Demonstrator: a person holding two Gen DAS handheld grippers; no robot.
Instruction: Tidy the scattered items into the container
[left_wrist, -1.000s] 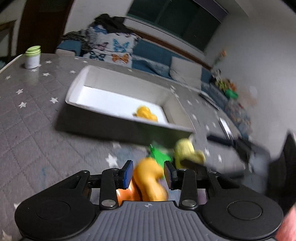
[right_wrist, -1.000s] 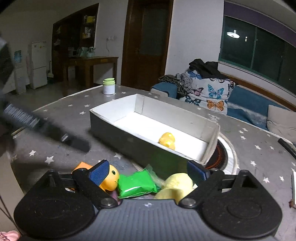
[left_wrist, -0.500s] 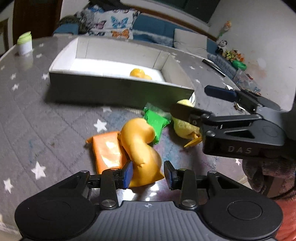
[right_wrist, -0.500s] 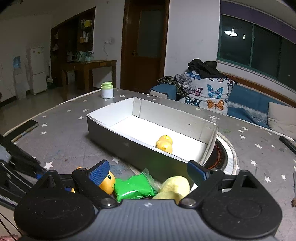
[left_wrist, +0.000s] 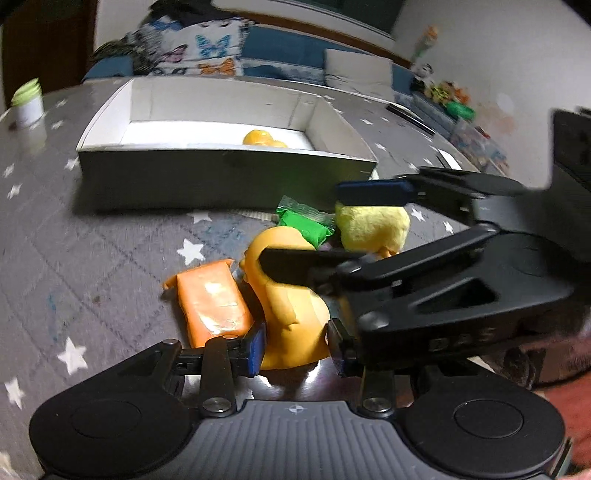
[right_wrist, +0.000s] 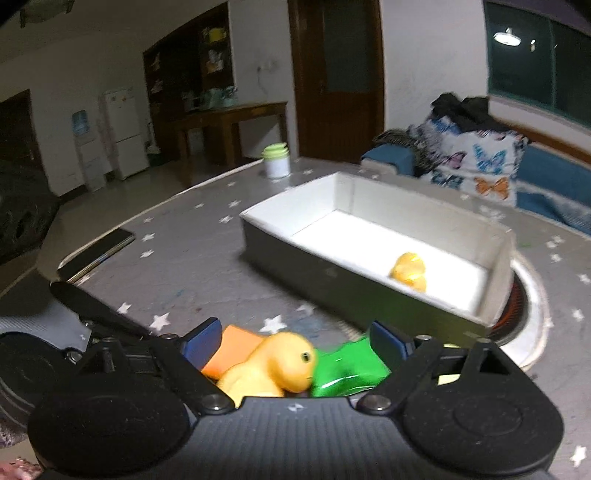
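An orange toy dinosaur (left_wrist: 291, 314) lay on the star-patterned grey table cover (left_wrist: 92, 258), its rounded base nearest the left camera and its head towards the box. An orange packet (left_wrist: 210, 299) lay touching it on one side; a green packet (left_wrist: 304, 223) touched its head, and a yellow plush chick (left_wrist: 373, 229) sat just beyond. The open white-lined box (left_wrist: 221, 177), the container, stood near behind this cluster, with one small yellow rubber duck (right_wrist: 408, 271) already inside.

The left gripper (left_wrist: 295, 345) had its jaws apart, straddling the dinosaur's base, the blue pads close to the flanks but not clearly pressing. The right gripper (right_wrist: 295, 339) hovered over the same cluster, its wide jaws closing, with the dinosaur's head and the green packet between them, nothing gripped yet.

The two tools looked to be crowding one toy. A clean step probably called for the left to clamp the dinosaur's thick body squarely, while the right settled on one neighbour only, likely the green packet, so nothing got dragged along
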